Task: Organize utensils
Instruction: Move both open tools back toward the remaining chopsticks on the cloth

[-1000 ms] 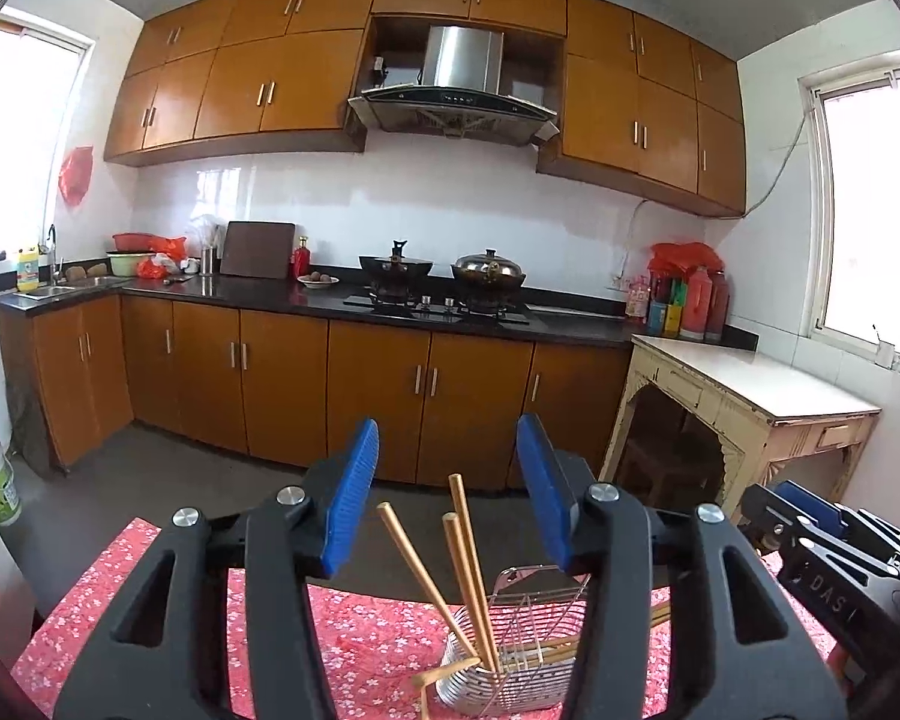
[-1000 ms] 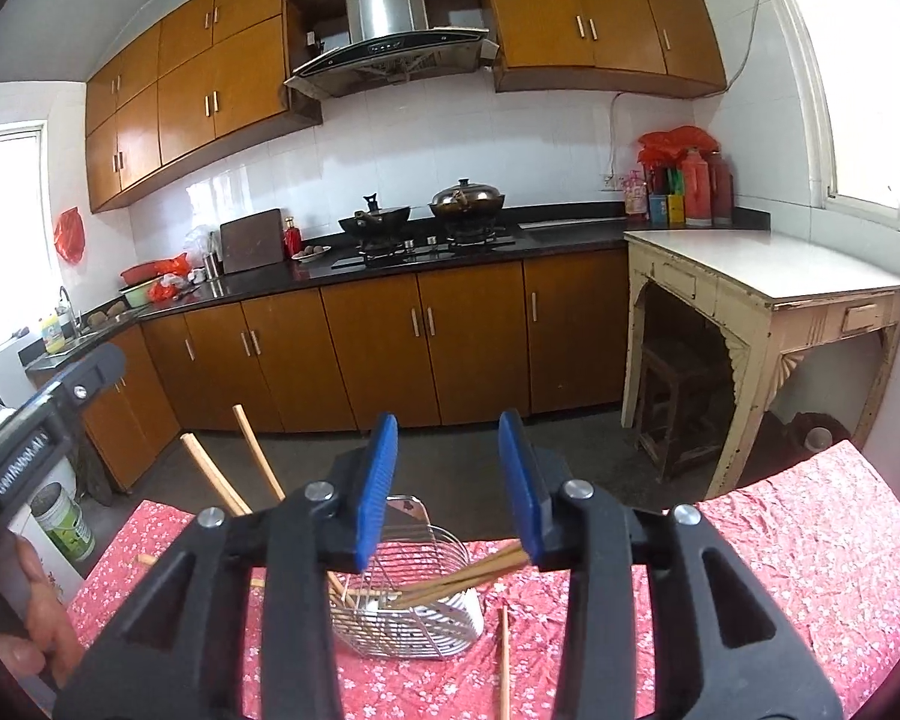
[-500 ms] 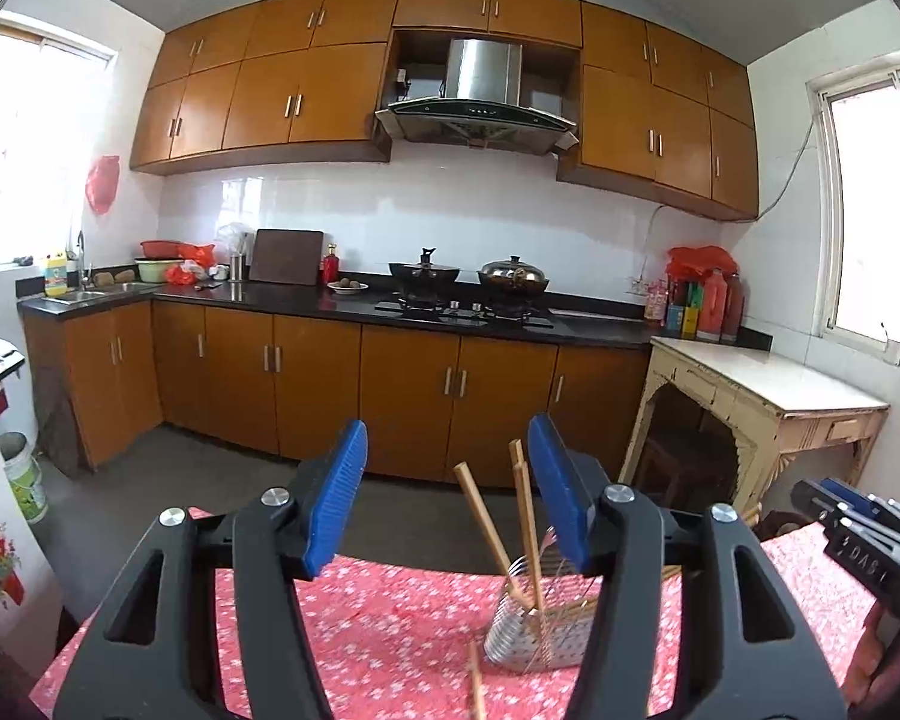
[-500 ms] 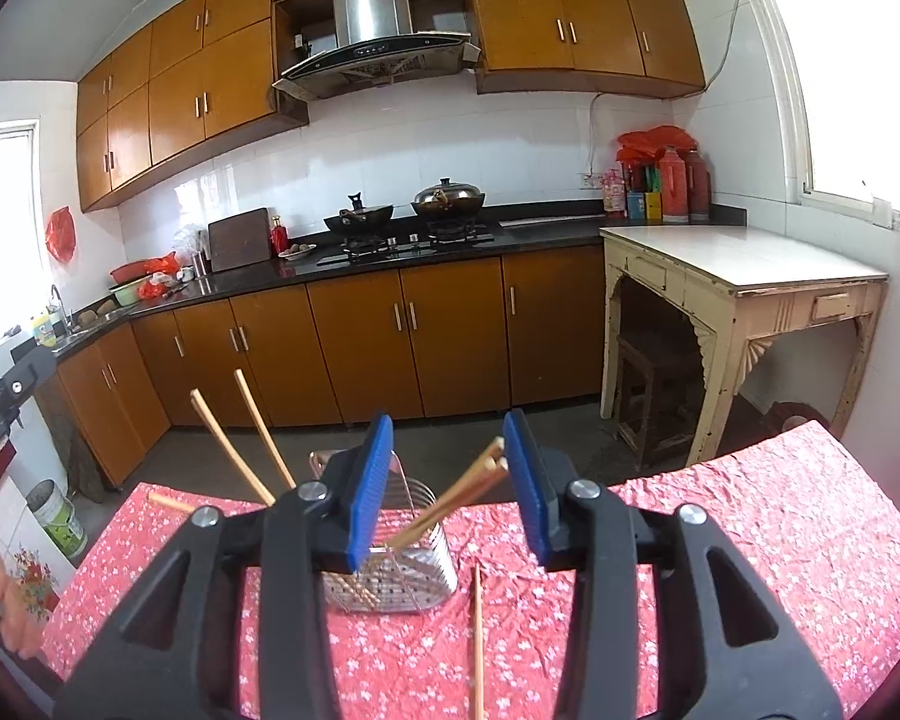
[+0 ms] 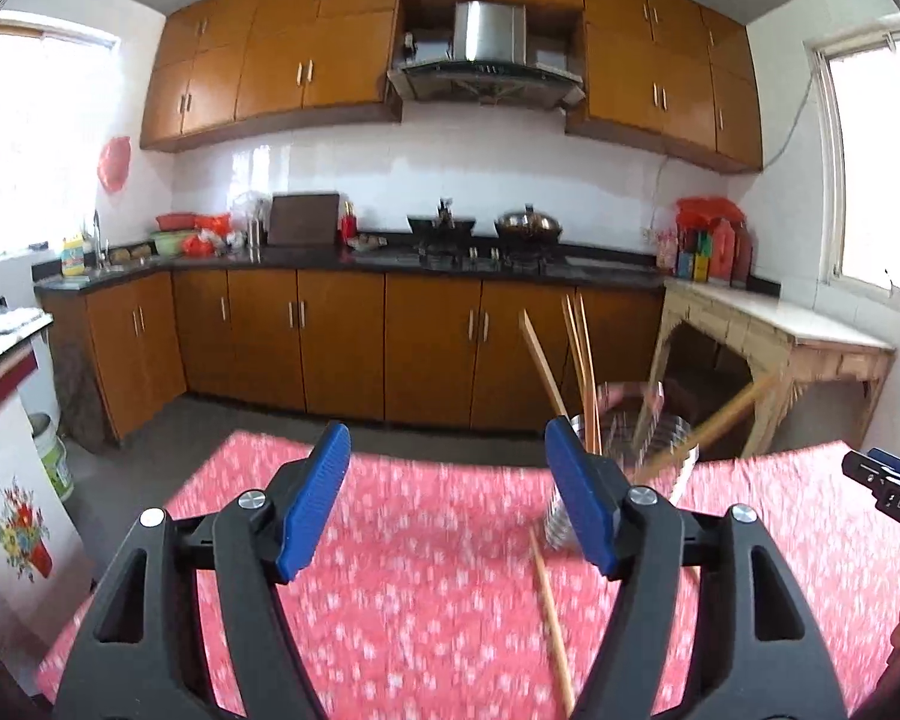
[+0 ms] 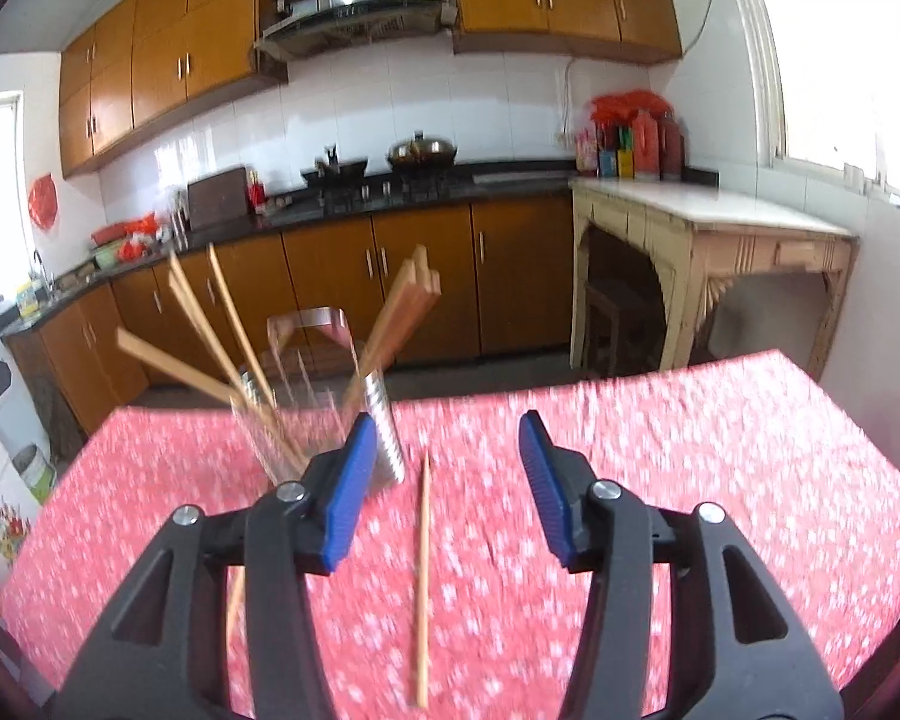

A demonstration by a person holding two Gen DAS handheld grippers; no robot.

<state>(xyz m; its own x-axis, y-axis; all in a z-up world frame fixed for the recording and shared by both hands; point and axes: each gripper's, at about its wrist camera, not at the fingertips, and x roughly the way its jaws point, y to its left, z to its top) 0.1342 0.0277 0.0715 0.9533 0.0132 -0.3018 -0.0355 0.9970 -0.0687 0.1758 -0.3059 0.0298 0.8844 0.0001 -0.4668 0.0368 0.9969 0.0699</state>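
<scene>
A loose chopstick (image 6: 423, 570) lies flat on the red-clothed tabletop (image 6: 720, 480), in the gap between the right hand-held gripper (image 6: 444, 480) jaws, which are opening and hold nothing. The wire holder (image 6: 324, 426) with more chopsticks stands just ahead to its left. The left hand-held gripper (image 5: 447, 504) is opening too, empty. The pickup is likely underway: next, lower and close on that stick.

left gripper (image 5: 447, 501): black frame | blue ribbed jaws | silver screws | right gripper (image 6: 444, 483): same
</scene>
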